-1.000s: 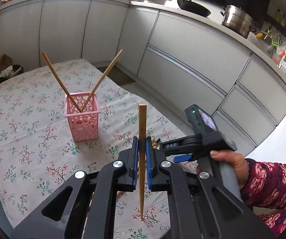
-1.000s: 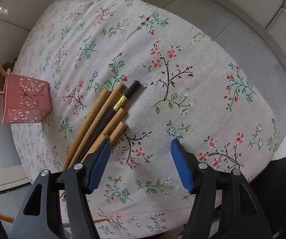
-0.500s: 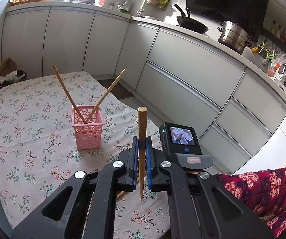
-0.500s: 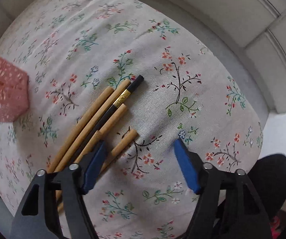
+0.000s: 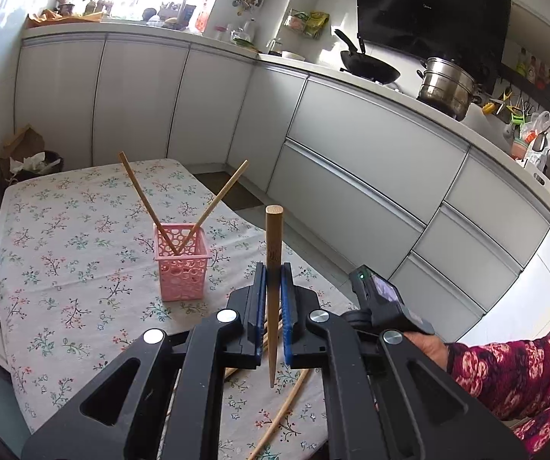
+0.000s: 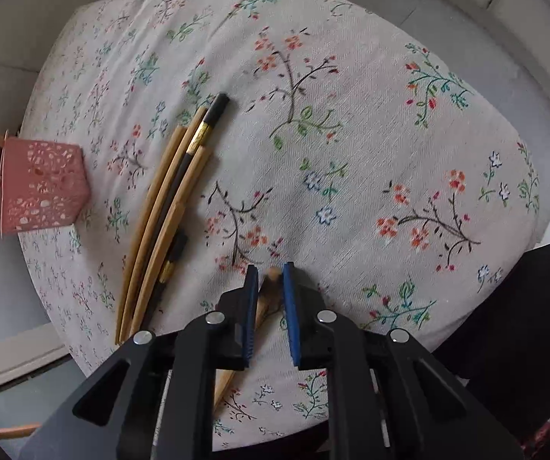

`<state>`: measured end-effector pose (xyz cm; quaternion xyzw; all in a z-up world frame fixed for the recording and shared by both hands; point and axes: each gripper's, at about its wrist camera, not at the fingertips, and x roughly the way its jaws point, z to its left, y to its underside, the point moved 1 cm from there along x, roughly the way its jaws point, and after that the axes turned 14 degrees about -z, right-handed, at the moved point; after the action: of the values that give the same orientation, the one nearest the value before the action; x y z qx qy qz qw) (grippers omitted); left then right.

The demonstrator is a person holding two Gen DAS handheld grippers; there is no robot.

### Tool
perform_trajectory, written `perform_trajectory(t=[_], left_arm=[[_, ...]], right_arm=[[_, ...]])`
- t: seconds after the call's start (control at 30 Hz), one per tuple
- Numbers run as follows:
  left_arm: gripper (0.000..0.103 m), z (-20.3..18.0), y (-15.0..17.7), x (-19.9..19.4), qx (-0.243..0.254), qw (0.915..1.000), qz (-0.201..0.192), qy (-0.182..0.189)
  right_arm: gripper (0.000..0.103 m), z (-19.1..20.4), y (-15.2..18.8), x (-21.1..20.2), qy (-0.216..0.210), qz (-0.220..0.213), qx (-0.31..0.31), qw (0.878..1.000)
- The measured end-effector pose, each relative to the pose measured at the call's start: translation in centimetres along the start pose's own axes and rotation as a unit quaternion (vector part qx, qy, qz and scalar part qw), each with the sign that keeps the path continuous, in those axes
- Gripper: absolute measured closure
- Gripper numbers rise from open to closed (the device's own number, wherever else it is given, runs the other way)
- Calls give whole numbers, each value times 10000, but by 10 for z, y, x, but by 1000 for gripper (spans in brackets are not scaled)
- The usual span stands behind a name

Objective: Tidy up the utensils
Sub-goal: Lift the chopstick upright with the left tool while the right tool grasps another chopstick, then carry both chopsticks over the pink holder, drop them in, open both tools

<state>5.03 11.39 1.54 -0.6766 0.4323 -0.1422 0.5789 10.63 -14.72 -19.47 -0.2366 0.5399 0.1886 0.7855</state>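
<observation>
My left gripper [image 5: 273, 268] is shut on a wooden chopstick [image 5: 274, 230], held upright above the table. Ahead of it stands a pink perforated basket [image 5: 182, 264] with two wooden chopsticks leaning apart inside. In the right wrist view my right gripper [image 6: 269, 272] points down at the tablecloth. Its jaws are closing around the thick end of a lone wooden chopstick [image 6: 265, 299], and a small gap still shows beside it. Left of that lies a bundle of chopsticks [image 6: 167, 211], wooden ones and a black one with a gold band. The pink basket [image 6: 41, 191] is at the far left.
The floral tablecloth [image 6: 351, 134] covers the table, whose edge curves close on the right and bottom. White kitchen cabinets [image 5: 351, 145] run behind the table. A person's hand and patterned sleeve [image 5: 504, 368] hold the right gripper's body [image 5: 382, 299]. Another chopstick [image 5: 286, 410] lies under my left gripper.
My left gripper rose and tipped up with its chopstick. My right gripper shifted over to a single chopstick apart from the bundle, and its jaws narrowed from wide to close around that chopstick's end.
</observation>
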Motion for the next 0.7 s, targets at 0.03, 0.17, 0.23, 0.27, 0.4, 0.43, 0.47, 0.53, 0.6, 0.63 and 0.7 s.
perform_trajectory(t=[0.03,0.17,0.23,0.27,0.4,0.43,0.47,0.53,0.6,0.63,0.7], left_arm=[[96,0,-1,0,-1,10000,-1,-6],[96,0,-2,-5,28,10000,-70,-20],[96,1,-4,-9,33,9999,-114,-53],[96,2,-5,-10,32,9999,-137,-68],[96,4,-7,-14,-23,9997,-213,-115],[96,4,-7,-14,-36,9997,-216,-132],[96,2,-6,-14,-59,9996,-211,-153],[96,3,-5,-13,-126,9994,-231,-212],[96,4,-4,-15,-263,9989,-309,-241],[96,4,-4,-15,-313,9986,-329,-264],[96,3,-3,-15,-417,9976,-405,-378]], right_arm=[[79,3,6,0,49,-87,-14,9999],[64,24,18,7,252,-388,-160,9988],[64,31,28,9,289,-483,-277,9980],[65,34,34,9,280,-513,-344,9977],[88,29,34,6,205,-651,-577,9960],[93,14,22,0,82,-650,-592,9961],[95,11,19,0,-64,-640,-587,9962],[95,8,15,-3,-568,-728,-528,9943],[95,11,13,-19,-1016,-1060,-660,9870],[95,14,13,-29,-1175,-1275,-791,9817],[95,23,14,-53,-1489,-1780,-1058,9669]])
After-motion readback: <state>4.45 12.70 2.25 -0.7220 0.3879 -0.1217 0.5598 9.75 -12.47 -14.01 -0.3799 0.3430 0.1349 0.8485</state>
